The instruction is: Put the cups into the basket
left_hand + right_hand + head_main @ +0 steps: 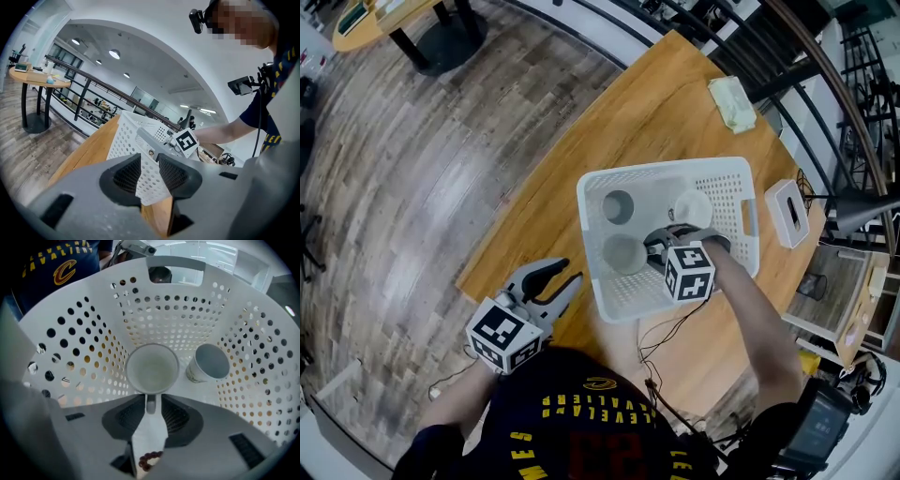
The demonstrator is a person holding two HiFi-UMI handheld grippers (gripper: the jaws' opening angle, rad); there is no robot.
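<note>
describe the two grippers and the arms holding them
The left gripper and right gripper both have pale grey plastic bodies, with black ribbed pads lining the jaws. Each carries a white cube printed with black square markers. A thin black cable trails from near the right one. The person wears a dark navy short-sleeved shirt with yellow lettering.

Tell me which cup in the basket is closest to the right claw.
The handled mug straight ahead of the right claw: its handle sits between the jaws. The dark-inside cup and the white cup stand farther off in the basket.
</note>
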